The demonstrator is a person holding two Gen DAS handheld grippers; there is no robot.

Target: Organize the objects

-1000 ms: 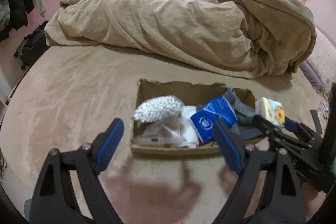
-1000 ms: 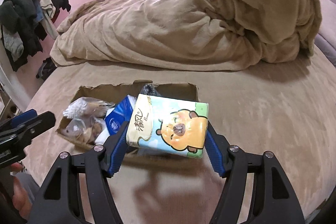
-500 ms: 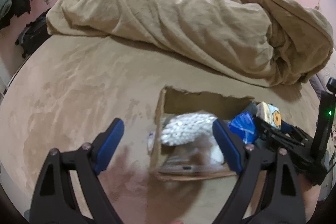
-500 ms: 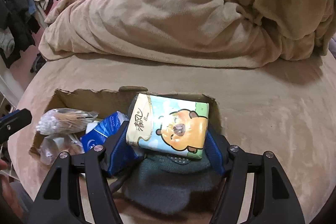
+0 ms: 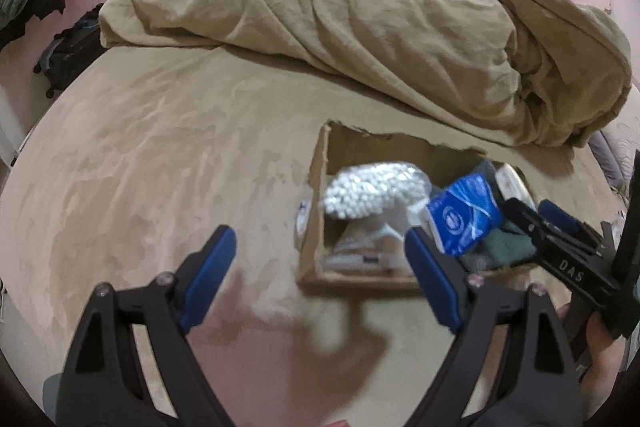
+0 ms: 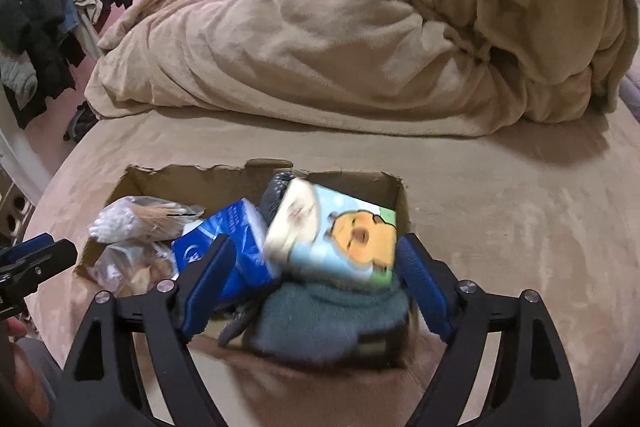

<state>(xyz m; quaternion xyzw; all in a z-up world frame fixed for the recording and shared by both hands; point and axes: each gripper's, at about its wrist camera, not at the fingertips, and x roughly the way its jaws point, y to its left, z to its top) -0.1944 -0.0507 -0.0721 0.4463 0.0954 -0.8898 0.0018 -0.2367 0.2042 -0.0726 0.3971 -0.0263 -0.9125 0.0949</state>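
The tissue pack (image 6: 336,239) lies tilted in the cardboard box (image 6: 396,195), at 12 o'clock between the right gripper (image 6: 312,263)'s wide-spread fingers, untouched; the left gripper (image 5: 320,259) gapes wide, empty.

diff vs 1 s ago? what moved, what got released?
The right tool carried the tissue pack forward over the cardboard box, then opened and let it go; it now lies tilted on the teal cloth, clear of both fingers. The left tool swung left, open and empty throughout. The blue packet and cotton swab bag stayed put.
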